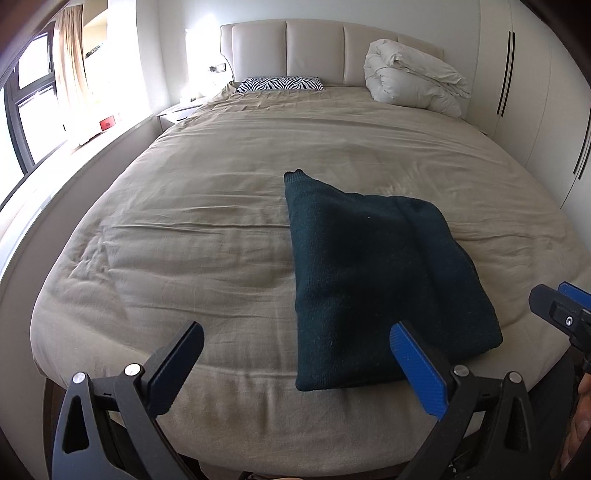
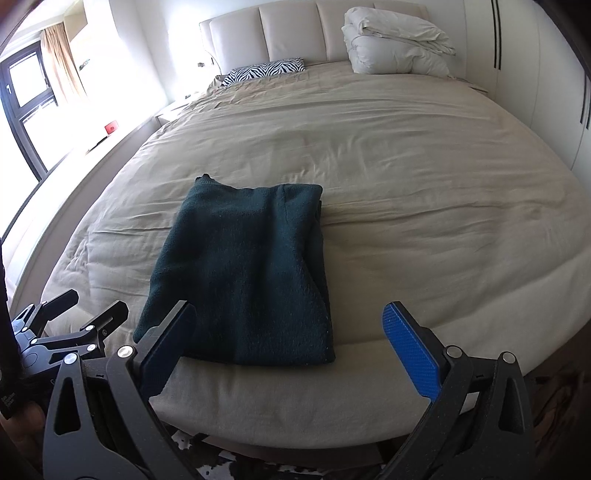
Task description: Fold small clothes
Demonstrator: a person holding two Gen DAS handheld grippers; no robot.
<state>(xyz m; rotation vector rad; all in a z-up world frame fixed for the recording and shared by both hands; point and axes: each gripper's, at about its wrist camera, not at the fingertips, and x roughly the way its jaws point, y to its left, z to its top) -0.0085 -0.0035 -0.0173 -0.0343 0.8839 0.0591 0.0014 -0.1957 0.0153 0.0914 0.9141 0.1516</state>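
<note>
Left wrist view: left gripper (image 1: pixel 297 354) spread wide, holding nothing; folded dark green sweater (image 1: pixel 373 280) flat on bed (image 1: pixel 184 236) near foot edge. Right gripper (image 2: pixel 290 341) likewise wide, unladen.

beige bed (image 1: pixel 207 206); zebra pillow (image 1: pixel 279 84), white rolled duvet (image 1: pixel 413 79) by headboard (image 1: pixel 314 48).

The folded dark-green knit sweater (image 2: pixel 242 280) lies on the beige-sheeted bed (image 2: pixel 424 206) near its foot (the rolled white duvet (image 2: pixel 395 40) sits far behind, by the padded cream headboard (image 2: pixel 288 33)).
</note>
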